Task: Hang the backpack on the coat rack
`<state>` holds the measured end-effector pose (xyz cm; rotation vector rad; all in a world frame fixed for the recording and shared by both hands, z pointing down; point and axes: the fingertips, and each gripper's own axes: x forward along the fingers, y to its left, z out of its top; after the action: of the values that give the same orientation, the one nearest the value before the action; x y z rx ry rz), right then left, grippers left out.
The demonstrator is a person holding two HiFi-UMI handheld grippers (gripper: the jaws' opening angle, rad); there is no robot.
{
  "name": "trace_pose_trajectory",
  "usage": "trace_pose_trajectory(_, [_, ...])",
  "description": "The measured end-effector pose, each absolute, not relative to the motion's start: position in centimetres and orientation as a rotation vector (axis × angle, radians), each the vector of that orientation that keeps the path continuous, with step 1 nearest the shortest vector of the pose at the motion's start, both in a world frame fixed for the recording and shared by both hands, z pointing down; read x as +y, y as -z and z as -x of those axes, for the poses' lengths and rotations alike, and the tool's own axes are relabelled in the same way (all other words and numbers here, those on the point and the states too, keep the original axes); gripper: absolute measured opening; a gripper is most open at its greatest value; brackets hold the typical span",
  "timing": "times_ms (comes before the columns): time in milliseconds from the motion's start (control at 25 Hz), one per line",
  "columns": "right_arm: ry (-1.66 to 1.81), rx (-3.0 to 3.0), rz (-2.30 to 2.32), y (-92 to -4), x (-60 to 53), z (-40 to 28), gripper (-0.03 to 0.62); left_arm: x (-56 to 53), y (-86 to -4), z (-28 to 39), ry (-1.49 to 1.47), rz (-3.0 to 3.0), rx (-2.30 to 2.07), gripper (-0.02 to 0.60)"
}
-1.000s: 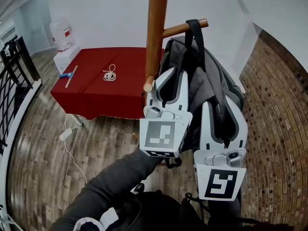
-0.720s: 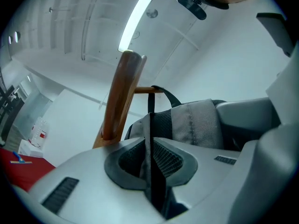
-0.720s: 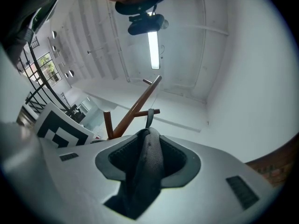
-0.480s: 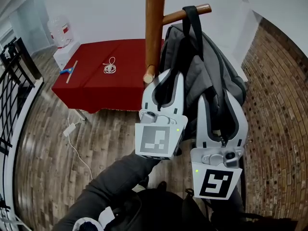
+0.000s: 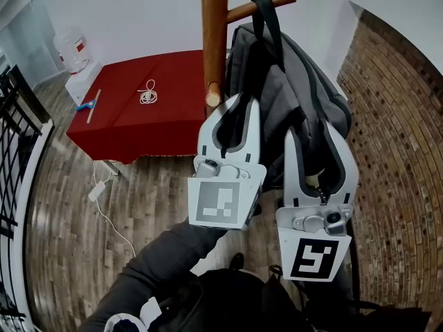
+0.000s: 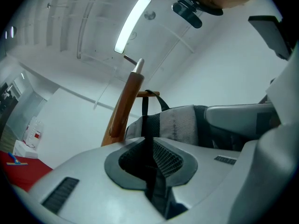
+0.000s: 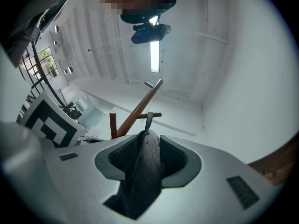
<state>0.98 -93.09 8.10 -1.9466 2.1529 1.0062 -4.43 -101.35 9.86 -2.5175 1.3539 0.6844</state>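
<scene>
A grey backpack hangs by its black top loop on an upper peg of the wooden coat rack pole. My left gripper reaches up at the pack's left side. In the left gripper view it is shut on a thin black strap. My right gripper is at the pack's right side. In the right gripper view its jaws have eased apart a little, and a padded mesh shoulder strap still fills the gap and touches both pads.
A red-covered table stands behind the rack with a coiled white cord and a blue-handled tool. A black railing runs along the left. A white cable lies on the wood floor. Brick paving is at right.
Both grippers have sunk a little and drawn toward me beside the pack. The top loop has stayed on the peg.
</scene>
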Motion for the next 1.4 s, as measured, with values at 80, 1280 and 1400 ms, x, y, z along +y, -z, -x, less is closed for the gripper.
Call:
trace_pose_trajectory(80, [-1.007, 2.145, 1.973, -8.2, -92.9, -0.3, 0.137, -101.1, -10.0, 4.9, -0.677, 2.541, 1.326, 0.044])
trace_pose_trajectory(1280, [-0.458, 2.425, 1.94, -22.1, -92.2, 5.3, 0.135, -95.5, -20.4, 10.6, -0.399, 2.713, 1.28, 0.044])
trace_pose_trajectory(1400, [-0.289, 2.469, 1.934, -25.9, -91.5, 6.3, 0.135, -94.0, -24.4, 11.9, -0.325, 2.75, 1.273, 0.044])
